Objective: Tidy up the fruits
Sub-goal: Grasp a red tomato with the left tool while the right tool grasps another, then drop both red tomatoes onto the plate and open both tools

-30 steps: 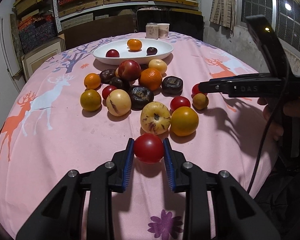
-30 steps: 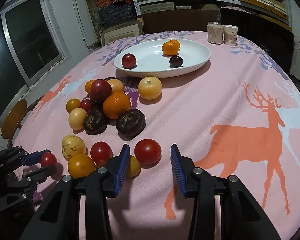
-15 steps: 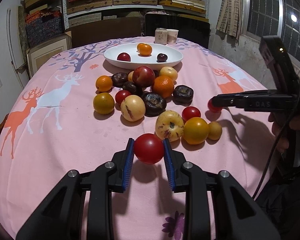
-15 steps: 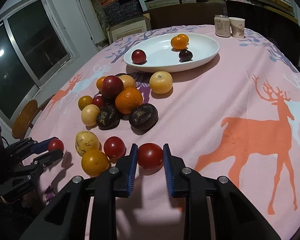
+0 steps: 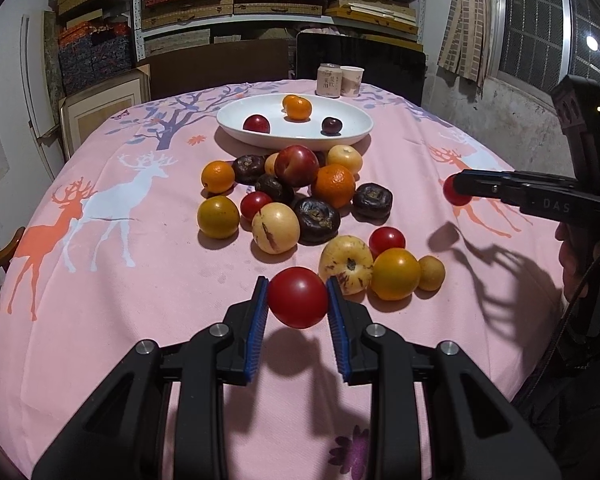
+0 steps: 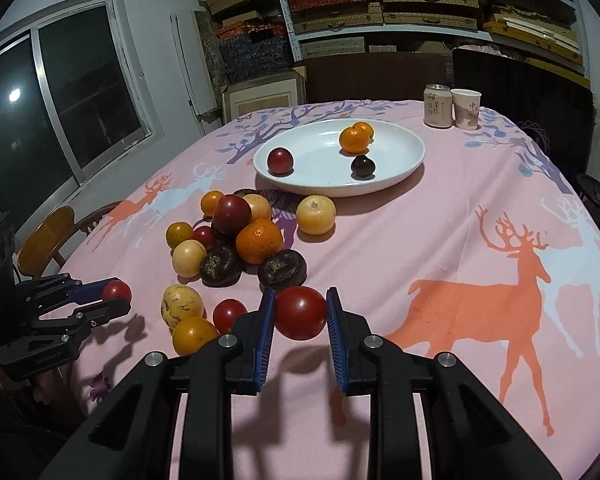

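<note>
You've got a red tomato in each hand right now: the left gripper [image 5: 297,300] is clamped on its tomato [image 5: 297,297] and the right gripper [image 6: 300,314] is clamped on its own red tomato [image 6: 300,313], both lifted clear of the pink tablecloth [image 6: 440,240] judging by the shadows underneath. The white plate [image 6: 404,168] is at the far side with a few fruits already in it, and the loose fruit pile [image 5: 295,196] sits right between you and it. Main risk, I'd say: those tomatoes are round and slick and only pinched at their sides, so a quick swing or a loosened squeeze could pop one out and send it rolling into the pile or off the table. Squeeze harder and you might split the skin. Also watch both grippers converging on the plate together, and don't knock the can [image 6: 438,105] and paper cup [image 6: 466,109] just behind it.
</note>
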Demonstrator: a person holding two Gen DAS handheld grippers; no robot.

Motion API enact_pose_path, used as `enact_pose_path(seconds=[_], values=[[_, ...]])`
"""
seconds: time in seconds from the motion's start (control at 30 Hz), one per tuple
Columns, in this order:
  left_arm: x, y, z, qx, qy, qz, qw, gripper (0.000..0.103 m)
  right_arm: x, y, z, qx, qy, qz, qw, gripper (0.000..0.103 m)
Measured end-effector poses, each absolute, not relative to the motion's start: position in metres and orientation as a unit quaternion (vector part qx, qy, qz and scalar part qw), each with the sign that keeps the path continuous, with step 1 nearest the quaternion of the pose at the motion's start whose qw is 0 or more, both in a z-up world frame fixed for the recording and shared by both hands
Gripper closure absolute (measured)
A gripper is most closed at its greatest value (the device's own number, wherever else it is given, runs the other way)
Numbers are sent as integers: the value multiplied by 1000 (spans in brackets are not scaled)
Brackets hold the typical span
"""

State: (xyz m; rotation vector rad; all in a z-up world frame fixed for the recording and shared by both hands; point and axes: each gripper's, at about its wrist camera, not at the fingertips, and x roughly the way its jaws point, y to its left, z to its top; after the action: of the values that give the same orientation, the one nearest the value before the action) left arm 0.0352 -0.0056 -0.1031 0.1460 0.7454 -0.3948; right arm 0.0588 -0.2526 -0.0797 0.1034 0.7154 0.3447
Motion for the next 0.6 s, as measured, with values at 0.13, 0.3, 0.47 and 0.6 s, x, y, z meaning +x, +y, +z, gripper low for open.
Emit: enact_pose_path(seconds=[0.13, 0.3, 0.47, 0.6], values=[[48, -5, -90, 68, 359, -191, 911, 75, 66, -264, -61, 55, 327, 156, 930, 78], [83, -14, -64, 67, 347, -200, 914, 75, 96, -278, -36, 61, 302, 133, 942, 78], [144, -41, -43, 60, 344, -212, 913, 75, 135, -276, -20, 50, 276, 114, 953, 77], [191, -68, -40, 58, 349, -220, 909, 75, 167, -274, -19, 42, 268, 107, 957, 77]])
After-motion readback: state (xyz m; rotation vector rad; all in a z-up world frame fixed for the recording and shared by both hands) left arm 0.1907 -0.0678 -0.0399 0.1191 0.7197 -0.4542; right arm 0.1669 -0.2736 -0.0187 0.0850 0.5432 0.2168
